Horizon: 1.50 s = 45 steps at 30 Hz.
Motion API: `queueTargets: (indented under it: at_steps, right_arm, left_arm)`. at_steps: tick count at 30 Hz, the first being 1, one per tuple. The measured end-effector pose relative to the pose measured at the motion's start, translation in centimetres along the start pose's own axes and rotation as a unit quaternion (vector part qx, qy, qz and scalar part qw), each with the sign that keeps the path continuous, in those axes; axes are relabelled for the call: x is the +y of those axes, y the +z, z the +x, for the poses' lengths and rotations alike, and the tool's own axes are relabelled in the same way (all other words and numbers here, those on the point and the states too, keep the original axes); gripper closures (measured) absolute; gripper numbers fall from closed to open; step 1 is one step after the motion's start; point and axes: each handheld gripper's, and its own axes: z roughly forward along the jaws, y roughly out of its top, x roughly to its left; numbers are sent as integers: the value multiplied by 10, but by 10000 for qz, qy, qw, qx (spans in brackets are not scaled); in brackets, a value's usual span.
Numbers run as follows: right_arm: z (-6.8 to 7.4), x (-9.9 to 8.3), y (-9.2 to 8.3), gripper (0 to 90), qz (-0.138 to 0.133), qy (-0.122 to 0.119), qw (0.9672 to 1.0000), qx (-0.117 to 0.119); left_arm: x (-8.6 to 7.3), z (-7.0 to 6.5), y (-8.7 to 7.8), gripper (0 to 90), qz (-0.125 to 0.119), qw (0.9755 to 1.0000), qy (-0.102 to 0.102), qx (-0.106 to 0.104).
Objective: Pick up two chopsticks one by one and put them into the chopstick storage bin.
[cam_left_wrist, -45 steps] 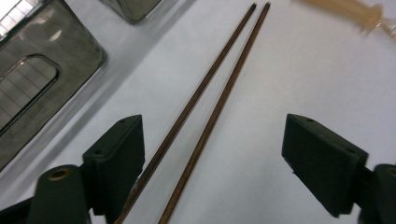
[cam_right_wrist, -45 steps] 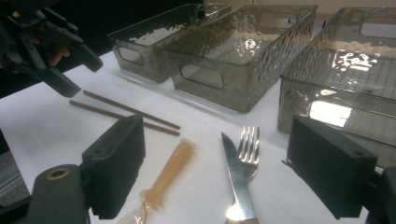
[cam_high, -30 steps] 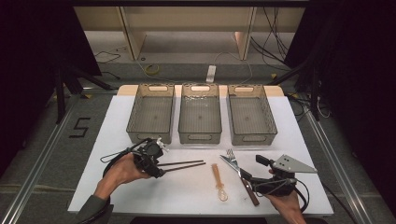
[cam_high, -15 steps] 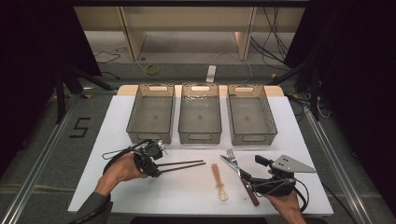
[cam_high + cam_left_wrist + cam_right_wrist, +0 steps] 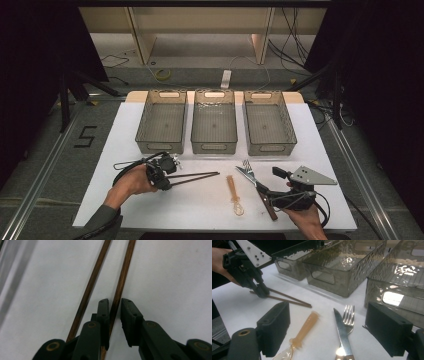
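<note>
Left claw (image 5: 115,305) has just been closing around one chopstick (image 5: 123,277) on white worktop (image 5: 210,205); pads not yet pressing. Right claw (image 5: 327,335) gapes, empty.

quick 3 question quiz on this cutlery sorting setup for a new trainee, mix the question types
1. How many clear bins stand in a row at the far side of the table?
2. True or false: the left gripper has both chopsticks between its fingers.
3. Which utensil lies between the chopsticks and the knife? A) a whisk B) the translucent spoon C) a ladle

Key
1. Three.
2. False: one chopstick runs between the fingers and the other lies outside them. The fingers have just been closing and are not yet pinching it.
3. B.
</note>
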Motion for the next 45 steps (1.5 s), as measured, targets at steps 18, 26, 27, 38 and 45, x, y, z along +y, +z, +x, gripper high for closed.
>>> queueTargets:
  at_steps: [18, 26, 27, 38, 45]
  right_arm:
    - [3, 0, 2, 208, 111, -152, 9998, 7]
    - [3, 0, 1, 208, 104, -121, 9999, 12]
    - [3, 0, 1, 208, 101, -134, 9999, 9]
    - [2, 0, 0, 208, 93, -92, 9999, 19]
    - [1, 0, 0, 208, 104, -94, 9999, -3]
  left_arm:
    - [-2, -4, 0, 833, -50, 9980, 623, 24]
    - [-2, -7, -3, 843, -99, 9973, 733, -17]
    - [-2, -7, -4, 843, -124, 9973, 721, 8]
    - [-3, 1, -31, 843, -781, 9969, 47, -91]
    - [-6, 10, -49, 843, -1244, 9910, -498, 3]
